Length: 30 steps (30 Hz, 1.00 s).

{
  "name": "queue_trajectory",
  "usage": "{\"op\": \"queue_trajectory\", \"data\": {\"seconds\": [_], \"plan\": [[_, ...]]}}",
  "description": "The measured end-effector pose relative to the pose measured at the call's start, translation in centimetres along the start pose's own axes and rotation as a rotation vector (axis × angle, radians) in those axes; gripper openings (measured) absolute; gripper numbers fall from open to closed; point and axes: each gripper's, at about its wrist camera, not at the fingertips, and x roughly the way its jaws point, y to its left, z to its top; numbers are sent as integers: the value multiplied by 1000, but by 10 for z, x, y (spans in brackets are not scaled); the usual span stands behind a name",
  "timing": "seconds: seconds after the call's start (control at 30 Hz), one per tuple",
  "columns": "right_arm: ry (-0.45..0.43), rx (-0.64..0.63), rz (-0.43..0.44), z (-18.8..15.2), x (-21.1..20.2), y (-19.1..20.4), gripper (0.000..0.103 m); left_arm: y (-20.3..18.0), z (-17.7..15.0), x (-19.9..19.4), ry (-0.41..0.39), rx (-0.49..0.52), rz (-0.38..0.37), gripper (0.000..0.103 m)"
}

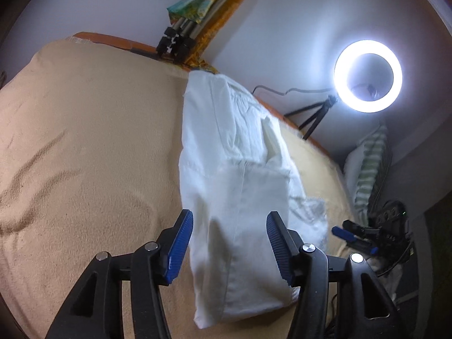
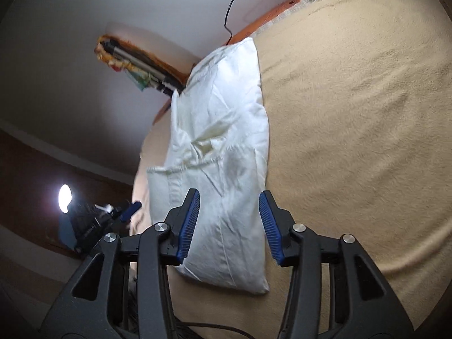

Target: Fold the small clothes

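A white garment (image 1: 237,169), folded into a long strip, lies on the beige blanket (image 1: 84,141). My left gripper (image 1: 230,247) stands open over the strip's near end, its blue pads on either side of the cloth and clear of it. In the right wrist view the same white garment (image 2: 220,147) stretches away from me, and my right gripper (image 2: 228,223) is open above its near end, pads apart from the fabric. The right gripper (image 1: 353,236) also shows at the right edge of the left wrist view, and the left gripper (image 2: 124,212) at the left of the right wrist view.
A lit ring light (image 1: 367,76) on a small tripod stands at the bed's far edge, with a cable (image 2: 230,5) along the wall. Folded tripod legs and colourful cloth (image 1: 197,8) lean in the corner. A striped pillow (image 1: 367,163) sits at the right. The blanket (image 2: 353,113) spreads wide beside the garment.
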Motion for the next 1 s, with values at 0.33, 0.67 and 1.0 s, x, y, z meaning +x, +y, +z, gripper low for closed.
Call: {"op": "queue_trajectory", "data": {"seconds": [0.33, 0.67, 1.0], "plan": [[58, -317, -254, -5, 37, 44, 47, -10, -17, 28, 55, 68, -20, 26], [44, -227, -125, 7, 30, 26, 13, -5, -18, 22, 37, 55, -28, 3], [75, -13, 108, 24, 35, -29, 17, 5, -18, 19, 17, 35, -16, 6]]}}
